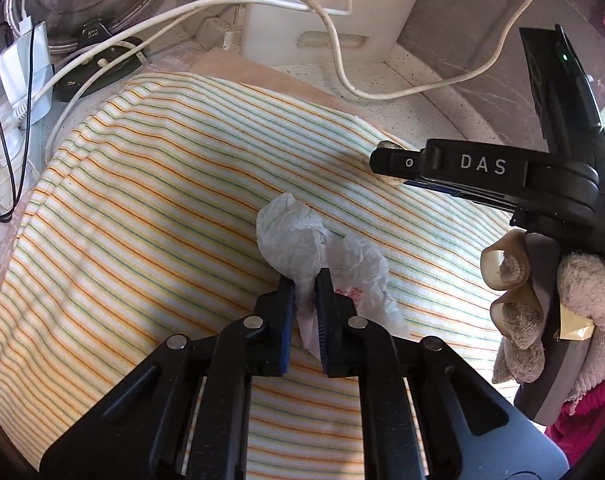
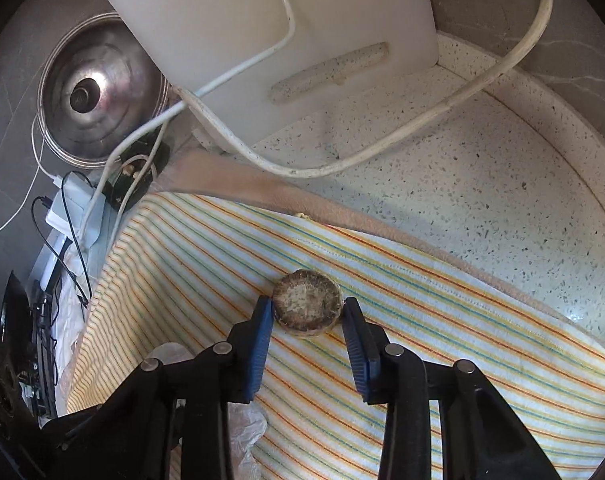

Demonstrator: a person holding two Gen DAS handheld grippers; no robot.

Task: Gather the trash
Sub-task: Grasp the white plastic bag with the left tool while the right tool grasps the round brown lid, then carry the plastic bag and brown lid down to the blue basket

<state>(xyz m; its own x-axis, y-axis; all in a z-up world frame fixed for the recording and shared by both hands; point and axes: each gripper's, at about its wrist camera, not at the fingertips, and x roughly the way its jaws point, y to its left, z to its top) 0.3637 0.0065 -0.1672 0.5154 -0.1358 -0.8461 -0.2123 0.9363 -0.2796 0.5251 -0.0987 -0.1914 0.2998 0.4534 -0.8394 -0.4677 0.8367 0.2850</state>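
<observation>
Between the pads of the left gripper (image 1: 305,276): crumpled white tissue (image 1: 302,236), being pinched tight, lying on the striped cloth (image 1: 142,200). Between the right gripper (image 2: 307,307) fingers: round brown disc (image 2: 306,306), jaws sitting narrow against its sides.

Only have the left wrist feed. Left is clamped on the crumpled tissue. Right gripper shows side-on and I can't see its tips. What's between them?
Observer: A round, brownish, mottled disc, lying flat on the striped cloth, sits between the right gripper fingers.
Operator: Gripped yet?
Observer: Can't tell. Both pads sit right at its rim, one on each side, and the disc is not lifted off the cloth.
Operator: Any other trash near it?
Observer: Possibly. There is a small pale-yellow scrap at the cloth's far hem, beyond the disc.
</observation>
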